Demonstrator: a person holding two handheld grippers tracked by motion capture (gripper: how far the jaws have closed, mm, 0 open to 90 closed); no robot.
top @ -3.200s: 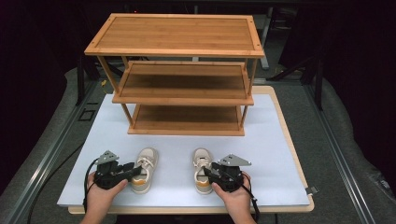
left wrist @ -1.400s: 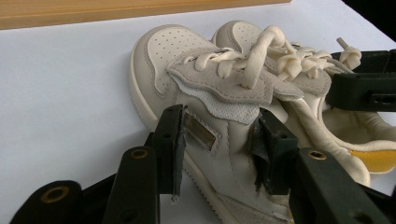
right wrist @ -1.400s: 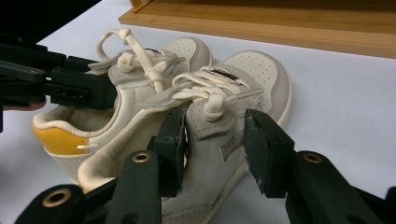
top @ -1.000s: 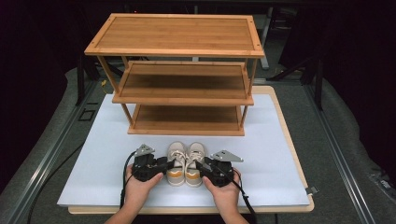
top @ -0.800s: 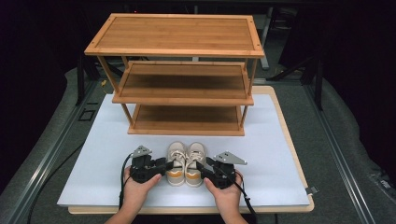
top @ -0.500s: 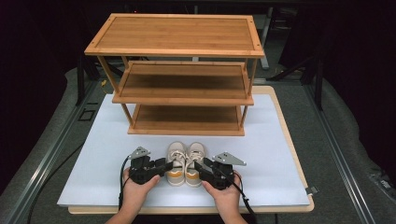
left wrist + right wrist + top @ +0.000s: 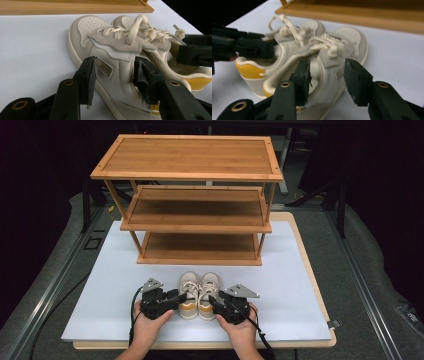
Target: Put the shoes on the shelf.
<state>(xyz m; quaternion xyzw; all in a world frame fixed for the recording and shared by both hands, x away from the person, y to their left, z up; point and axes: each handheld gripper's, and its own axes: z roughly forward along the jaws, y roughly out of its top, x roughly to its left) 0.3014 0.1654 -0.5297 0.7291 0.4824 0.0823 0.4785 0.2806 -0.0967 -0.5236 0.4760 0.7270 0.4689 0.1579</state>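
Two small cream shoes with yellow heel linings stand side by side, toes toward the shelf: the left shoe (image 7: 189, 292) (image 7: 110, 62) and the right shoe (image 7: 209, 292) (image 7: 329, 57). My left gripper (image 7: 179, 298) (image 7: 113, 75) straddles the left shoe's outer side wall. Its jaws have just been opening and the pads stand slack around the wall. My right gripper (image 7: 215, 301) (image 7: 326, 75) straddles the right shoe's side the same way. Its jaws have just closed a little, and a gap shows beside one pad. Each gripper view also shows the other gripper's black jaw beyond the shoes.
A three-tier bamboo shelf (image 7: 195, 215) stands at the back of the white mat (image 7: 100, 290), its bottom board just ahead of the toes. The mat lies on a wooden-edged table (image 7: 320, 285). Dark floor and metal rails run along both sides.
About three seconds ago the shoes stood apart, one in each gripper; now they sit together at the mat's front middle. Over the last second hands and shoes have kept still.
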